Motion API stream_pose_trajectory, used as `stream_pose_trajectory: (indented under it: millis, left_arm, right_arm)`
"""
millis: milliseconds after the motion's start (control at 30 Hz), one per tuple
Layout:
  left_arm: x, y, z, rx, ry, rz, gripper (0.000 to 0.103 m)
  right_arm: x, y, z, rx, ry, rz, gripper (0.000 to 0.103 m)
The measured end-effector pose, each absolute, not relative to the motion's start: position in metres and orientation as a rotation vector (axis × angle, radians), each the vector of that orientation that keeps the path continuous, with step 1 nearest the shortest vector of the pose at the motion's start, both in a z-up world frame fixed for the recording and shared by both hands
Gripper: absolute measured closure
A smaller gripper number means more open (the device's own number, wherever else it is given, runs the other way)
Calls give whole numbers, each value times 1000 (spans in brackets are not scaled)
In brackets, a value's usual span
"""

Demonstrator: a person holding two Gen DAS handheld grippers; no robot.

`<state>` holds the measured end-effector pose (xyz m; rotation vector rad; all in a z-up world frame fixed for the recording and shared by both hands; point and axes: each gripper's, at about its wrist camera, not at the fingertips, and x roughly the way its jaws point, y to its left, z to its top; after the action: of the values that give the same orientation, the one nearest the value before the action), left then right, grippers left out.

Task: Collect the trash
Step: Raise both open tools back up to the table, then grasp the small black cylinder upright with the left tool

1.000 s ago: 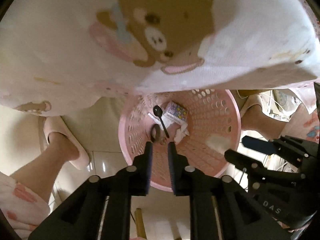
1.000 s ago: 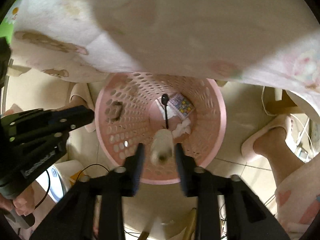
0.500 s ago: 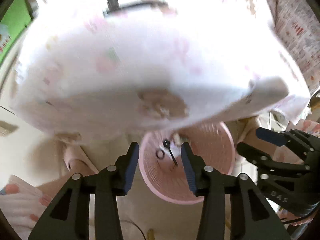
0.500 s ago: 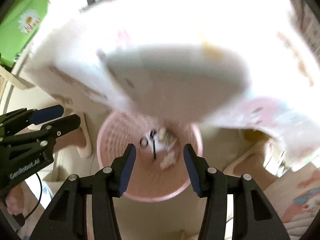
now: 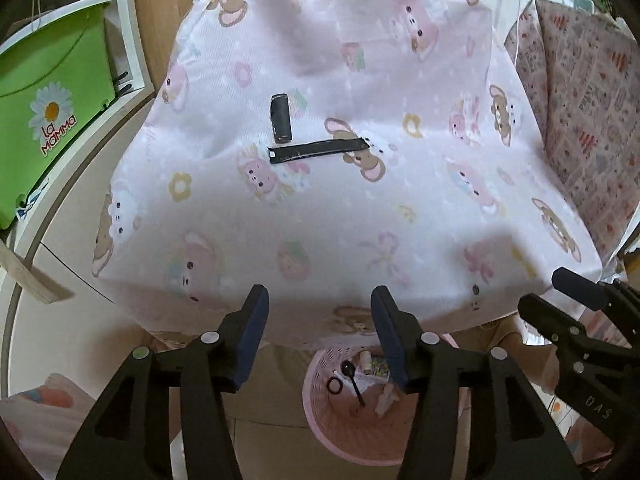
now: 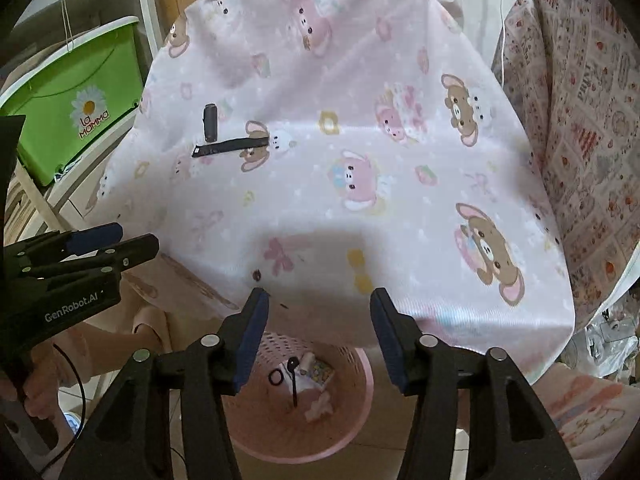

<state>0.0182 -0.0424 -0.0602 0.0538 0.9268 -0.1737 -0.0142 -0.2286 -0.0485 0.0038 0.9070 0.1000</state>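
On the table's pink cartoon-print cloth (image 5: pixel 400 200) two black items remain: one short cylinder (image 5: pixel 281 118) and one flat strip (image 5: pixel 316 150) just below it, nearly touching. Below the table edge, one pink perforated basket (image 6: pixel 360 408) sits on the floor holding one black spoon (image 6: pixel 294 380), one black ring (image 6: pixel 276 377), one printed packet (image 6: pixel 322 370) and crumpled white scraps. Two grippers, left gripper (image 5: pixel 318 320) and right gripper (image 6: pixel 316 320), both with jaws opening and nothing between them.

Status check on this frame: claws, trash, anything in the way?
Left claw and right claw both empty, jaws opening. Pink basket holds spoon, ring, wrappers. Black cylinder and strip left on tablecloth. Nothing blocking.
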Motion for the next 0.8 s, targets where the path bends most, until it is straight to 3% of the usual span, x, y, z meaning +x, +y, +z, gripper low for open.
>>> stream_pose_trajectory:
  millis: [333, 633, 733, 800]
  left_arm:
    - [25, -37, -21, 53, 758, -150, 36]
    - [106, -27, 11, 57, 818, -217, 28]
    - [134, -26, 5, 31, 877, -248, 37]
    - [154, -24, -2, -7, 930, -256, 52]
  right_arm:
    - [-8, -234, -44, -4, 863, 67, 45]
    - [36, -250, 4, -77, 752, 34, 39]
    - [52, -251, 15, -101, 721, 30, 37]
    - [61, -253, 17, -110, 711, 17, 37]
